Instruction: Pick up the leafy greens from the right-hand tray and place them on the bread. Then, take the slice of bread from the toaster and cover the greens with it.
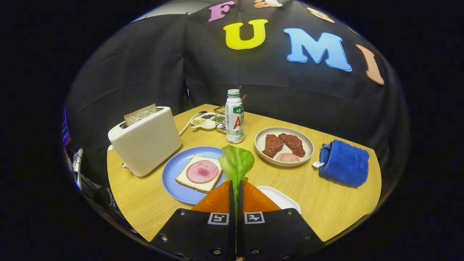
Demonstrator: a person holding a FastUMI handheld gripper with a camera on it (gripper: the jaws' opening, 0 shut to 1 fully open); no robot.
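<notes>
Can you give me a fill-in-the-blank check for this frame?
1. The gripper is shut on the ____.
2. The bread on the blue plate is topped with a slice of ____.
3. A second slice stands in the ____.
4. The towel is ____ in colour.

Missing words: greens; ham; toaster; blue

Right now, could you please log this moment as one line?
gripper: shut on lettuce | lettuce: lifted, beside blue plate | bread: ham-topped, uncovered | toaster: slice still in

Bright, even overhead light; soft short shadows on the bench; sharp ahead of the tool, fisheye-bent toward the rim.
</notes>
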